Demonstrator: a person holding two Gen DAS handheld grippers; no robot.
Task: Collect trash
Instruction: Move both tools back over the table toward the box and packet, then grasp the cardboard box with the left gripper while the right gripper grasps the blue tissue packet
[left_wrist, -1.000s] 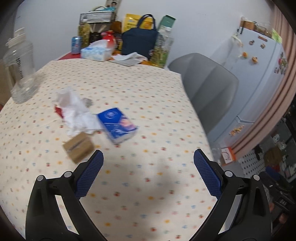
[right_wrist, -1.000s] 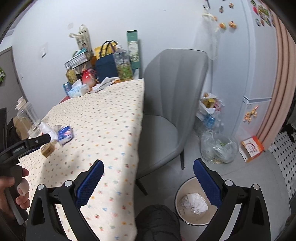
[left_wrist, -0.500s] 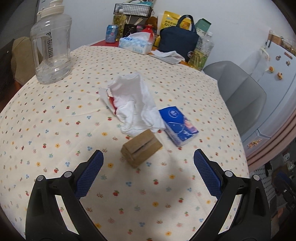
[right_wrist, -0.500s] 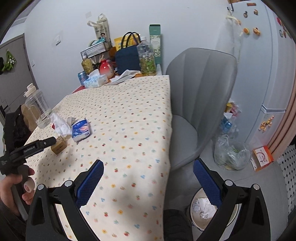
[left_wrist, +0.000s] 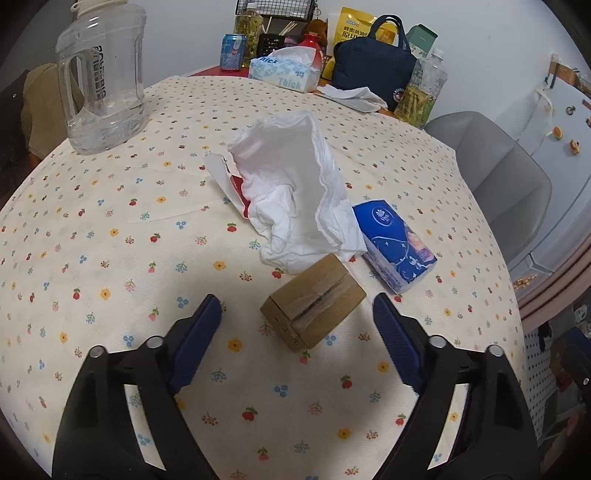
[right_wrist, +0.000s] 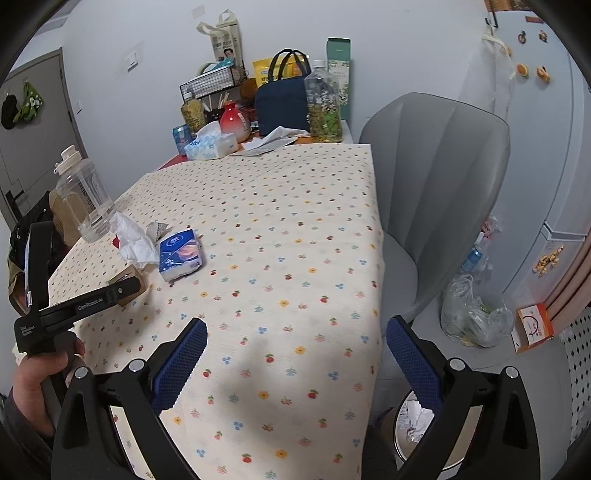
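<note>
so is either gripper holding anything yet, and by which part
Nothing is held. The left gripper is open with the cardboard box untouched between its fingers; the right gripper is open over the table.

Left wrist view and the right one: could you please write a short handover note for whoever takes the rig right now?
Left tongs: open, empty, low over the table, straddling the small cardboard box without touching it.
Right tongs: open, empty, above the table's near edge.
Trash on the tablecloth: the box, a crumpled white tissue touching it from behind, a torn red-and-white wrapper under the tissue, and a blue tissue pack beside them.
Bin stands on the floor by the grey chair, already holding crumpled paper.
Left: nothing on the table is picked up yet; probably close on the box first.
</note>
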